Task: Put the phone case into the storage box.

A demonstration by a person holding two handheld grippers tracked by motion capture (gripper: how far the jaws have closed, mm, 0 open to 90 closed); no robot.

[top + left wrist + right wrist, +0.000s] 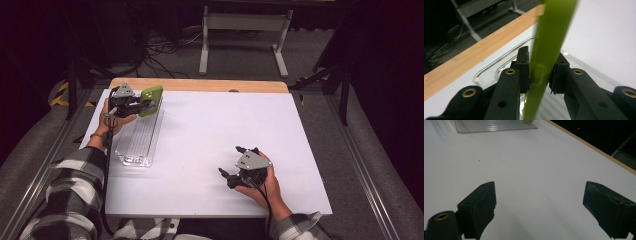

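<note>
- High view: the left claw sits at the far left of the table, grasping a green case by its edge. The case stands on edge, tilted, just over the far end of a clear ribbed tray whose long axis runs from that claw back toward the person. The right claw rests near the front edge, well apart from case and tray, its jaws spread with nothing between them. The left hand is plainly the nearer one.
- Left gripper view: the case rises edge-on between the two jaws, its long axis pointing up and away from the claw. Both pads lie against its faces, so the grip looks light rather than clenched. The tray's rim curves directly beneath and beyond the jaws, so I judge the coming move to be a short drop straight down into it.
- Right gripper view: released, jaws wide over bare table. The tray lies far ahead and a little left of this claw, with a sliver of the case above it.
</note>
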